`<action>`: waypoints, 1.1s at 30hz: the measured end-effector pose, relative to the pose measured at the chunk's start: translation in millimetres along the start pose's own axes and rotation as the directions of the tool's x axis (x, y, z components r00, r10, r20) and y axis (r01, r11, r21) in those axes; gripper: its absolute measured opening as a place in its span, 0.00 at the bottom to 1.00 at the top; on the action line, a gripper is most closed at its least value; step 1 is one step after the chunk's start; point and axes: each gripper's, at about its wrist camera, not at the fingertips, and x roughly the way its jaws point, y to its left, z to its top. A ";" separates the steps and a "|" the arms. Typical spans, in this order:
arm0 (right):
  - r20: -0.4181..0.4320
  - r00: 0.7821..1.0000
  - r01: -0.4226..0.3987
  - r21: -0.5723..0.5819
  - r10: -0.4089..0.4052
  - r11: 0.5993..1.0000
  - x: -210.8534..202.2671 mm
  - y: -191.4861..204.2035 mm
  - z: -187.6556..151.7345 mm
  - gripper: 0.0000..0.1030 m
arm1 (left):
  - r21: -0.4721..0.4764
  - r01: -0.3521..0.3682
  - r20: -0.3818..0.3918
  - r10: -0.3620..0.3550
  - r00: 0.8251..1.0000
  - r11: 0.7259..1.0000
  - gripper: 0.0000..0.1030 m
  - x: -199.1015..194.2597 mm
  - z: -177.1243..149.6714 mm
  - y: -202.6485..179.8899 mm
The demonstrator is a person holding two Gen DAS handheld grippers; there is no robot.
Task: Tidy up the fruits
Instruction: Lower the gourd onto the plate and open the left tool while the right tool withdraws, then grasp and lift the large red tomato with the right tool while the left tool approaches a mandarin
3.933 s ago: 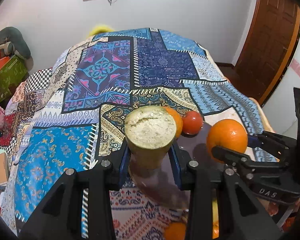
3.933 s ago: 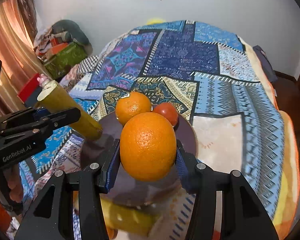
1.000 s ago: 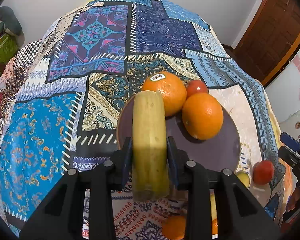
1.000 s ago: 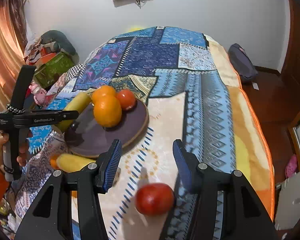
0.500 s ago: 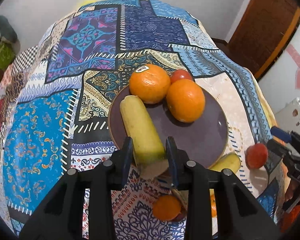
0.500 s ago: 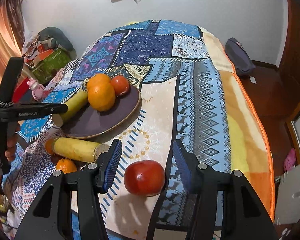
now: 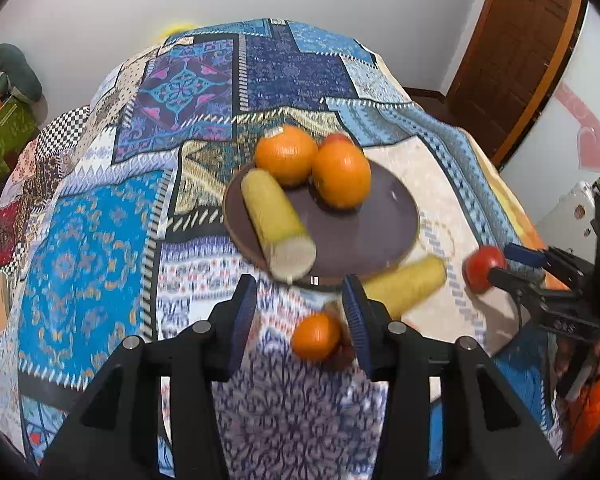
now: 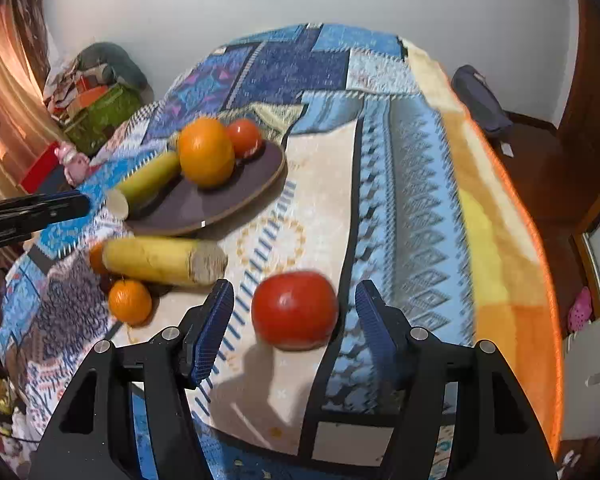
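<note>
A dark purple plate [image 7: 360, 232] on the patterned cloth carries a cut banana piece [image 7: 276, 224], two oranges [image 7: 342, 174] and a red tomato [image 7: 338, 138]. My left gripper [image 7: 300, 304] hangs just in front of the plate, its jaws opening with nothing pressed between them. A small orange [image 7: 316, 336] lies on the cloth by its right finger. My right gripper [image 8: 294, 312] straddles a second red tomato [image 8: 294, 310] on the cloth. Its jaws are opening and a gap shows on both sides. Another banana piece [image 8: 160, 258] lies beside the plate [image 8: 196, 208].
The cloth's orange border [image 8: 512, 280] marks the right edge, with a drop to the floor beyond it. A brown door [image 7: 516, 52] stands at the back right. Boxes and bundles [image 8: 96, 108] sit on the floor to the left.
My left gripper let go of the banana piece, which now lies on the plate, and drew back with wider jaws. My right gripper sank closer over the red tomato and spread wider.
</note>
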 end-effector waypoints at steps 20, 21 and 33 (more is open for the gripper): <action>-0.015 1.000 0.023 0.013 -0.023 1.000 16.2 1.5 -9.9 0.46 | -0.027 0.073 -0.062 -0.075 0.995 0.997 0.44 31.0 -37.5 -3.4; -0.014 1.000 0.018 0.018 -0.018 1.000 16.3 0.7 -9.7 0.46 | -0.023 0.074 -0.058 -0.076 0.995 0.997 0.44 31.1 -37.7 -4.1; -0.002 1.000 -0.019 0.030 0.019 0.999 8.4 1.5 -6.9 0.45 | 0.012 0.075 -0.049 -0.074 0.996 0.997 0.29 29.9 -41.1 0.6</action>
